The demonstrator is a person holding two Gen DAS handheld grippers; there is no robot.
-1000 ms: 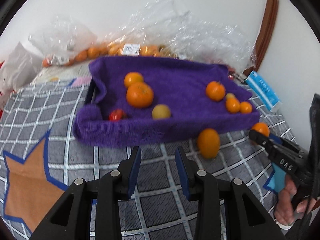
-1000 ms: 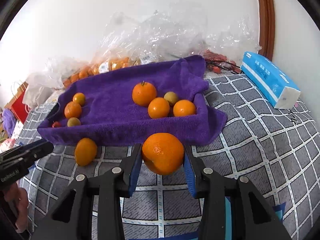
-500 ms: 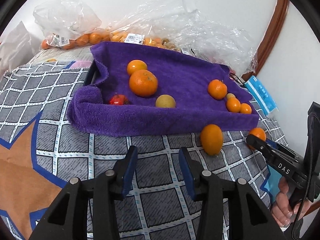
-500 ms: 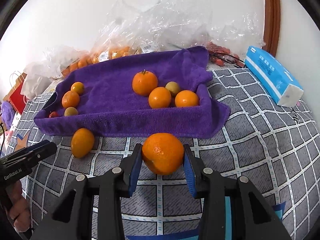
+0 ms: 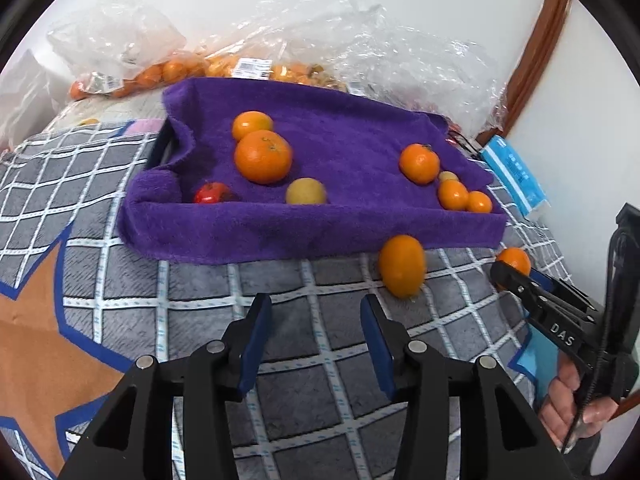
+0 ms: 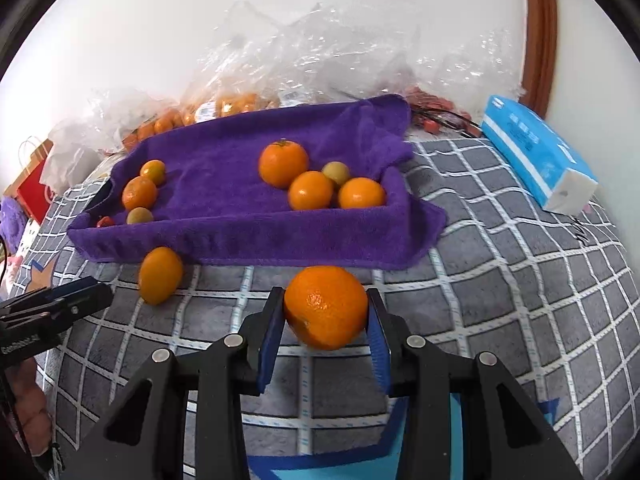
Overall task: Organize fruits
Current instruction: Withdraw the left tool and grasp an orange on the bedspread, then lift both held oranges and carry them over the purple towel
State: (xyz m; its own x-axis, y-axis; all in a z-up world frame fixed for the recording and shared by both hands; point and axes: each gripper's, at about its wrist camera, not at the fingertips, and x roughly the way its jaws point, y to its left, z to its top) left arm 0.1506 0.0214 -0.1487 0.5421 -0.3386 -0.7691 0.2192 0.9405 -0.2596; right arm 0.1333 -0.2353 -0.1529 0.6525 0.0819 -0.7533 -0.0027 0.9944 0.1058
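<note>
A tray lined with a purple towel lies on the checked blanket and holds several oranges, two yellowish fruits and a red one. An oval orange lies loose on the blanket just in front of the tray. My left gripper hovers over the blanket before the tray, its jaws opening with nothing between them. My right gripper is shut on a round orange, held in front of the tray's near right corner; this orange also shows at the right in the left wrist view.
Clear plastic bags with more oranges lie behind the tray by the wall. A blue and white tissue pack rests at the right. A red paper bag stands far left. A hand holds the right gripper.
The left gripper's jaws have spread wider and its view has shifted slightly towards the tray. The right gripper still holds its orange in nearly the same place.
</note>
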